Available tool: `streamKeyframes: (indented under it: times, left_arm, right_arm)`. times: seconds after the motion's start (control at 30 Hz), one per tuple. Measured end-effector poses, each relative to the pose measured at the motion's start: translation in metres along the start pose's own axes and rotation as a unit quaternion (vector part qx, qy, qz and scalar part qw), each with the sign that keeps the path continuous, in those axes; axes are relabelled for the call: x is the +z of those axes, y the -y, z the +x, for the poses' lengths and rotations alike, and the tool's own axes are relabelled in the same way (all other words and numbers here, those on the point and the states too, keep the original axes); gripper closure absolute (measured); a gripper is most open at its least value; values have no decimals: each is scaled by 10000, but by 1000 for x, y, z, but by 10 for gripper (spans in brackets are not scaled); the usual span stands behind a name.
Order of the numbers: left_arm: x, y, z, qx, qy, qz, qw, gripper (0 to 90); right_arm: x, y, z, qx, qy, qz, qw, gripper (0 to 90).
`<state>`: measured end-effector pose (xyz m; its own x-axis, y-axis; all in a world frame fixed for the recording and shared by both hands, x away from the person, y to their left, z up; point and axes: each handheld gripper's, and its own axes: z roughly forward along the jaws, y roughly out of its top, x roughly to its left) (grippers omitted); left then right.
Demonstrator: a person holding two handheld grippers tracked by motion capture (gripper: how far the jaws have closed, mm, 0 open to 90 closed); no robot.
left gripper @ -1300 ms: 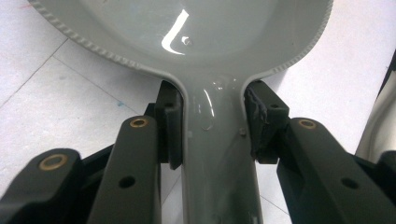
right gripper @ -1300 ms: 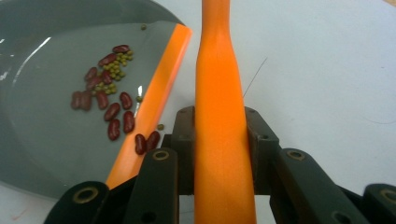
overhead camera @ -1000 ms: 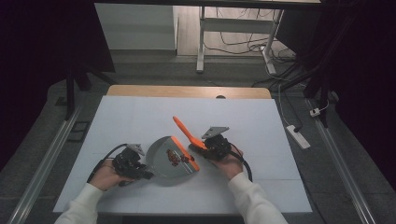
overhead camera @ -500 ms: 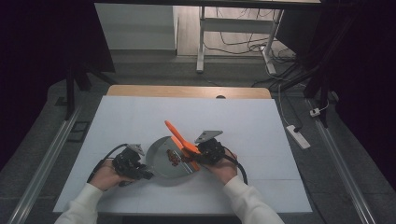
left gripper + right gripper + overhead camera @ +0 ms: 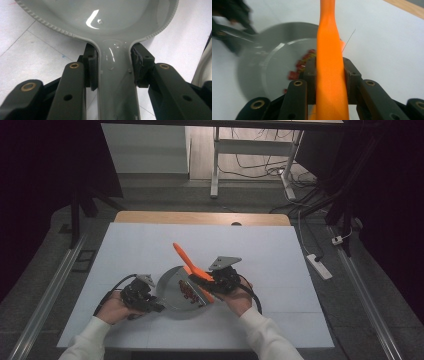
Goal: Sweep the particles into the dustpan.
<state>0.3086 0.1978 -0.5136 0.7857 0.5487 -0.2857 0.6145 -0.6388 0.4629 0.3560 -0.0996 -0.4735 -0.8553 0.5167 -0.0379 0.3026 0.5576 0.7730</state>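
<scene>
red bits (image 5: 300, 65) in the pan (image 5: 274, 75) are blurred, partly behind the spatula (image 5: 329, 75).

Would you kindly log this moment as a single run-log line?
left gripper: shut on pan handle | right gripper: shut on orange spatula | grey pan: on table, red bits inside

Tabletop (image 5: 260, 245): white sheet covering nearly the whole surface, with a bare wooden strip (image 5: 200, 217) left along the far edge. Faint seam lines run across the sheet. One item rests directly on it: a grey pan (image 5: 172, 282), near the front edge, slightly left of centre. Small dark mark (image 5: 236, 224) at the far edge, right of centre.
</scene>
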Motion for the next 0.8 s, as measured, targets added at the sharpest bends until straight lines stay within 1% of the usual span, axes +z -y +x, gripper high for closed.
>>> streamKeyframes:
  times: [0.17,0.27,0.3,0.43,0.53,0.6,0.67,0.73,0.8]
  left_arm:
    - [0,0,0,1,-4,2,10000,621]
    - [0,0,0,-1,-12,-1,10000,621]
    - [0,0,0,-1,-12,-1,10000,621]
    - [0,0,0,4,-12,-2,10000,621]
    - [1,-1,-1,5,-12,-3,10000,621]
    - [1,-1,-1,-2,-17,-5,10000,621]
    - [1,0,-1,-15,-12,-16,10000,621]
    - [1,0,-1,-17,-19,-16,10000,621]
    - [1,0,-1,-16,-10,-22,10000,621]
  right_arm:
    - [9,2,-13,13,291,126,9995,702]
    - [19,1,-20,71,363,123,9992,702]
    - [22,0,-21,73,351,131,9993,702]
    - [33,-1,-22,70,339,257,9991,702]
    - [36,-3,-19,62,317,268,9991,702]
    - [38,-3,-15,48,269,272,9993,702]
    - [38,-4,-10,-15,218,280,9994,702]
    - [37,-6,-6,37,70,186,9998,702]
    - [36,-8,-2,59,-139,151,9998,702]
